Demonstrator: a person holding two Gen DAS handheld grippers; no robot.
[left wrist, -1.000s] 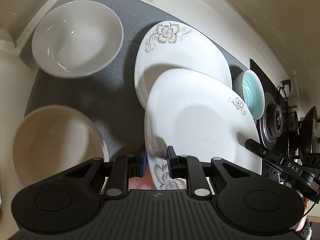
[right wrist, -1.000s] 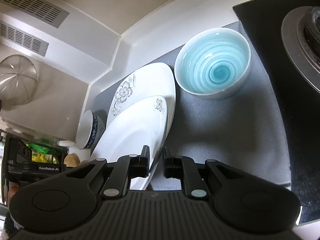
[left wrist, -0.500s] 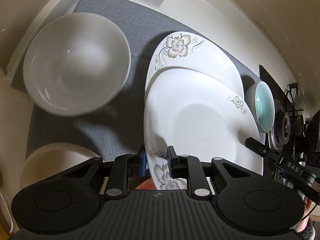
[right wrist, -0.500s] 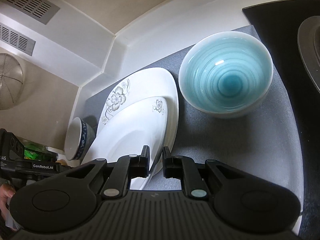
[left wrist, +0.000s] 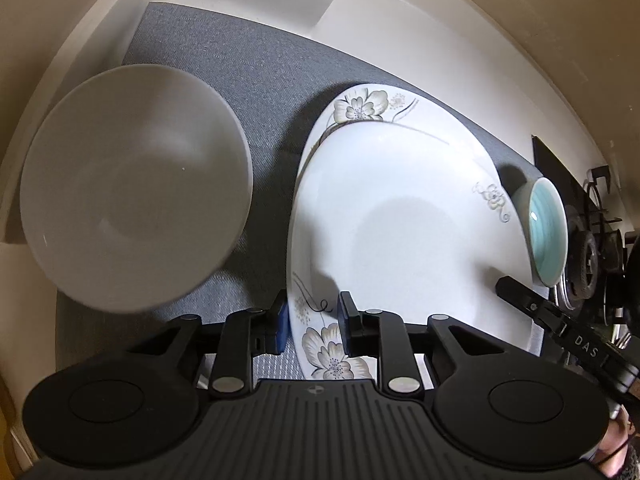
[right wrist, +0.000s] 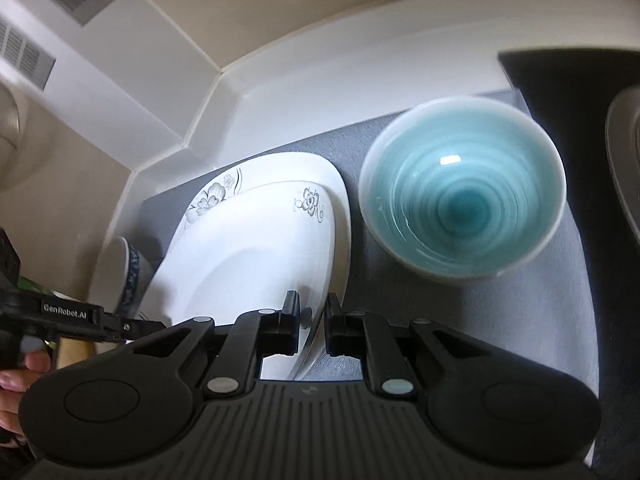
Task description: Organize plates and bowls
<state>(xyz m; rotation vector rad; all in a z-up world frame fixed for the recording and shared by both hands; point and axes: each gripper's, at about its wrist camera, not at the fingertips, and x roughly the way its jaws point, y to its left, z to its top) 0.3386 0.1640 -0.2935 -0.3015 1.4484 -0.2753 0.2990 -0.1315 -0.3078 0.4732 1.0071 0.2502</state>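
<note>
Both grippers hold one white floral plate (left wrist: 408, 240) by opposite rims. My left gripper (left wrist: 312, 322) is shut on its near rim; my right gripper (right wrist: 312, 316) is shut on its other rim (right wrist: 256, 264). It sits almost squarely over a second floral plate (left wrist: 368, 104), whose far edge shows in the right wrist view (right wrist: 224, 192). A white bowl (left wrist: 132, 216) stands to the left on the grey mat (left wrist: 240, 64). A teal bowl (right wrist: 460, 196) stands right of the plates and shows in the left wrist view (left wrist: 546, 228).
A blue-patterned white bowl (right wrist: 124, 276) sits left of the plates in the right wrist view. A black stove with burners (left wrist: 592, 248) lies beyond the teal bowl. White counter walls (right wrist: 280, 80) border the mat at the back.
Both grippers carried the held plate forward over the lower plate, now covering most of it. The cream bowl at lower left has left the left wrist view.
</note>
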